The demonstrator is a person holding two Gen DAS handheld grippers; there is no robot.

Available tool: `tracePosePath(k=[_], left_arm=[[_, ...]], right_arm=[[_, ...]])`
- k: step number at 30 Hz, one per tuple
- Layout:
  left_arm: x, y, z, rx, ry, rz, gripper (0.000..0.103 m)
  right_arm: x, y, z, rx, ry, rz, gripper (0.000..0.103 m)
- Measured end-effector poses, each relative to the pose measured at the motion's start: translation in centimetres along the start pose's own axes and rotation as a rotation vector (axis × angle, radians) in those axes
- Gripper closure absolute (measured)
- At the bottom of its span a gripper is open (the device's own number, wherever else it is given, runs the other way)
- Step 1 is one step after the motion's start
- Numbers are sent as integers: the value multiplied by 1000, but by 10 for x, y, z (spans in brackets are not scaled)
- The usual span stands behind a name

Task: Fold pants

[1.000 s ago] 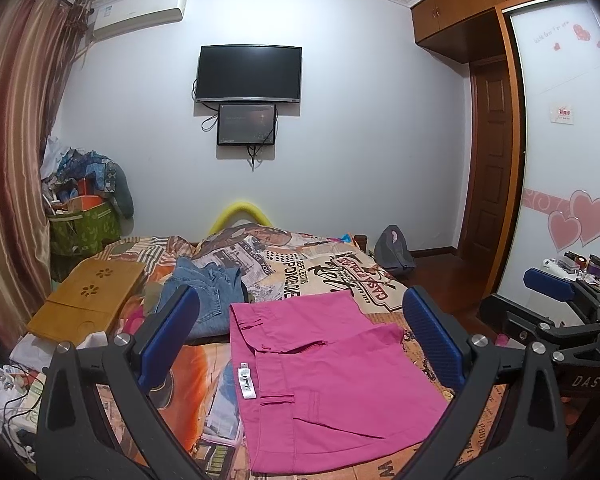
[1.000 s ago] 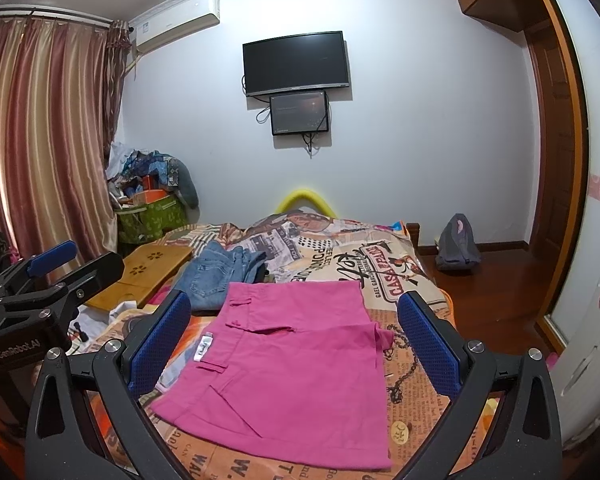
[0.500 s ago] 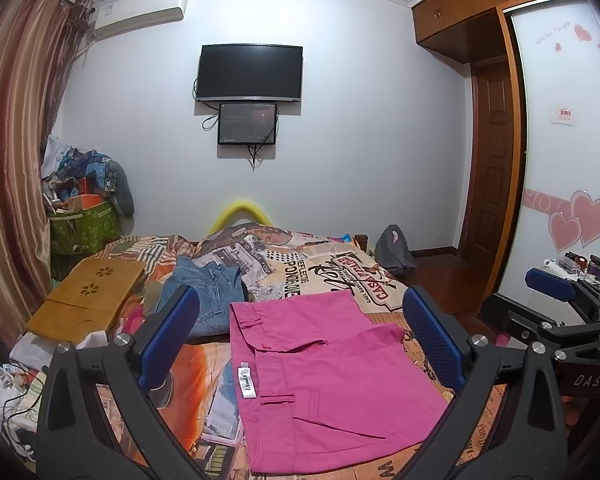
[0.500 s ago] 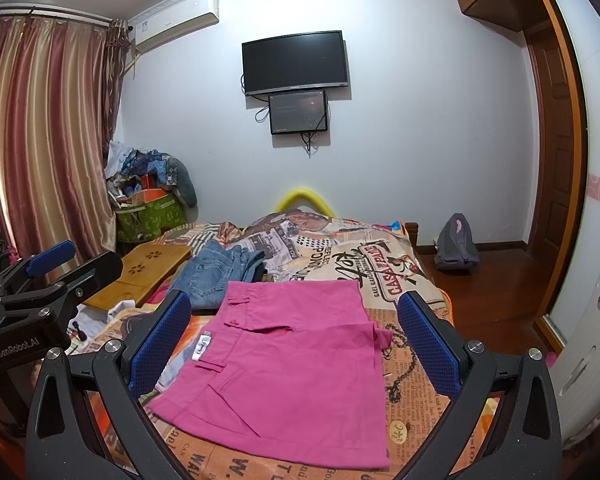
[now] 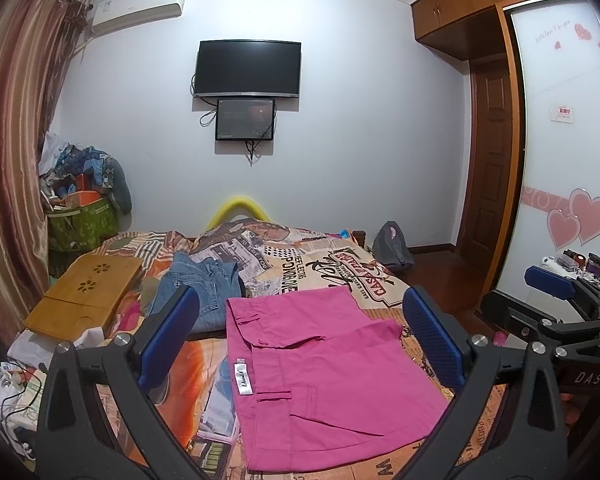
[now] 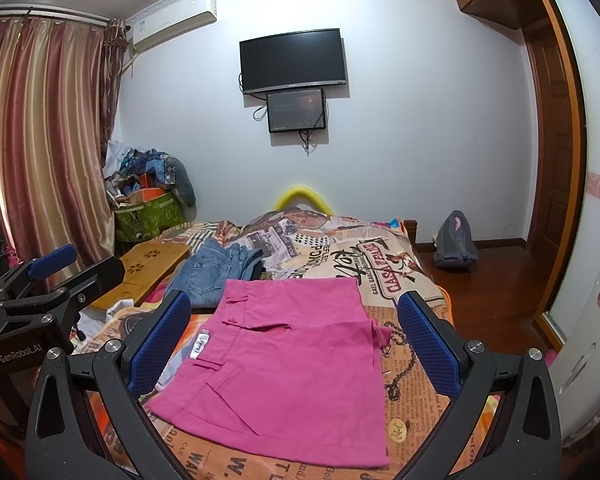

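Nearest the cameras, two claws held above the foot of a bed: left claw spread wide with blue pads, holding nothing; right claw likewise spread wide and empty, side by side with the left. Just beyond and between the fingers, pink pants lying folded flat on the bed, waistband toward the left side, a white label at the waist. Patterned newspaper-print bedspread underneath. Just past the pants, on the left, crumpled blue jeans touching the pink fabric's far corner. Left of the jeans, a wooden lap tray with flower-shaped cutouts. Farther back in the left corner by the striped curtain, a green storage bin heaped over the rim with an orange box and bundled patterned cloth. On the floor right of the bed, a grey backpack against the wall. On the far wall, a dark television with a smaller screen under it, and an air conditioner up near the ceiling.
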State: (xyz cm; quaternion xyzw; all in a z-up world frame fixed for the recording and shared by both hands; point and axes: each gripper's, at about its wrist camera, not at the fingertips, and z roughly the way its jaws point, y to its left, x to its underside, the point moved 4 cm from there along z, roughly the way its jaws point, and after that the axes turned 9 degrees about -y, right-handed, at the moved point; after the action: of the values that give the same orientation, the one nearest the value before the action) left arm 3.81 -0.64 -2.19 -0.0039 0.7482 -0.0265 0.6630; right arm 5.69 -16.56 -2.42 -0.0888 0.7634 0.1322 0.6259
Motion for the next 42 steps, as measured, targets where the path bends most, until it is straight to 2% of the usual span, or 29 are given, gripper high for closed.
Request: tracePosePath(k=[16,22,27,31,36,42], left_arm=[[3,-1,7,-1,18,8,0],[7,3,24,15,61,10,0],[12,17,59,21,139,14,0],[18,39,98,-9,207,23,0],[21,66,148,-33,282,10,0],[25,94,210,-84,332,55,0]], right_arm=[[3,-4,4,10,11,8,0],[8,-13,10,29,27,7,0],[17,-33,28,83,66,-14,0],[27,-59,52,122,121,-28,0],[32,-81,76,120,177,-23,0],[29,-102,113,112,208,-33,0]])
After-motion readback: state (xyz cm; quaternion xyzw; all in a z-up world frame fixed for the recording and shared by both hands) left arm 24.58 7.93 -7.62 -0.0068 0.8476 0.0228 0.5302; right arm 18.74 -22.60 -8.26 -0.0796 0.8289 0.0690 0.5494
